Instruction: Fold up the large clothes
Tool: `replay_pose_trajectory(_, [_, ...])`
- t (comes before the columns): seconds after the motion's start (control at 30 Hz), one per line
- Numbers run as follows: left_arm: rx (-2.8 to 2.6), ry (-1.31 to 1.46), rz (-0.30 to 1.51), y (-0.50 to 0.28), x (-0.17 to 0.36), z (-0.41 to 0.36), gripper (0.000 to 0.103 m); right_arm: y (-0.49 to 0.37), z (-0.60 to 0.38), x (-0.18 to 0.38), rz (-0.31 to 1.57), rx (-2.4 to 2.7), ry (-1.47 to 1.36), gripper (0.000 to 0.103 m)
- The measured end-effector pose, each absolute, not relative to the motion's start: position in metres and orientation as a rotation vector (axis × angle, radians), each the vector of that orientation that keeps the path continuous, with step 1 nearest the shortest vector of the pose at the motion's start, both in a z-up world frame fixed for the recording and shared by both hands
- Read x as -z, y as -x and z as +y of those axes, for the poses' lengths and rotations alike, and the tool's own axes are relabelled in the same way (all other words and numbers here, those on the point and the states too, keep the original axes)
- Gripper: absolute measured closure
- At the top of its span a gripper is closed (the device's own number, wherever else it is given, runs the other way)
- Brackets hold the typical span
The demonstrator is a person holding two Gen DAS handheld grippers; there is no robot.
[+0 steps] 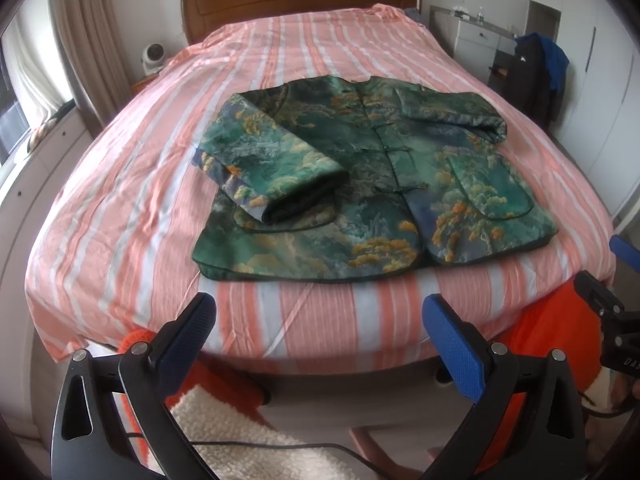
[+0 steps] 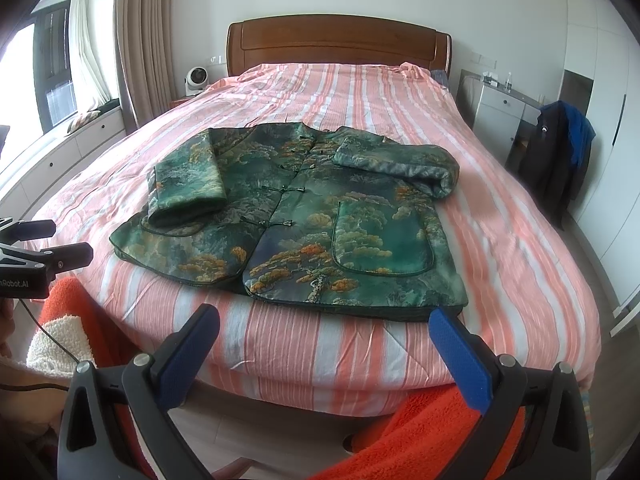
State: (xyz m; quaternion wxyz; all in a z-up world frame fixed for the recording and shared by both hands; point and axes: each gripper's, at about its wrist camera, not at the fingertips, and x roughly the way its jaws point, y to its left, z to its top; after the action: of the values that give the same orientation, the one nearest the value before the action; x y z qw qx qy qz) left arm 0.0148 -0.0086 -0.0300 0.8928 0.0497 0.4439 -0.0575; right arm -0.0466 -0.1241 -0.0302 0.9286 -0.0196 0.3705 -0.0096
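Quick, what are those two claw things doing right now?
Left gripper: open, holding nothing.
Right gripper: open, holding nothing, short of the jacket.

Soft daylight enters from the window (image 2: 52,68) on the left, which is blown out to near white in both views. The room is evenly lit, fairly bright, with only faint shadows under the jacket (image 2: 304,216) hem and the folded sleeve. The satin cloth gives a mild sheen, no harsh glare. Both pictures bend strongly at the edges: walls and the bed (image 1: 132,184) curve, and dark corners ring each frame. Detail is slightly soft throughout, and the chair (image 1: 540,76) at the right is smeared.
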Motion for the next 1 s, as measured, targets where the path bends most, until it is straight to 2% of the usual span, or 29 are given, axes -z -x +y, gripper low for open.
replay_pose_trajectory(1.0, [0.138, -0.111, 0.925, -0.0166, 0.033, -0.0138, 0.0, 0.0448, -0.1245, 0.0334, 0.765, 0.018, 0.041, 0.0])
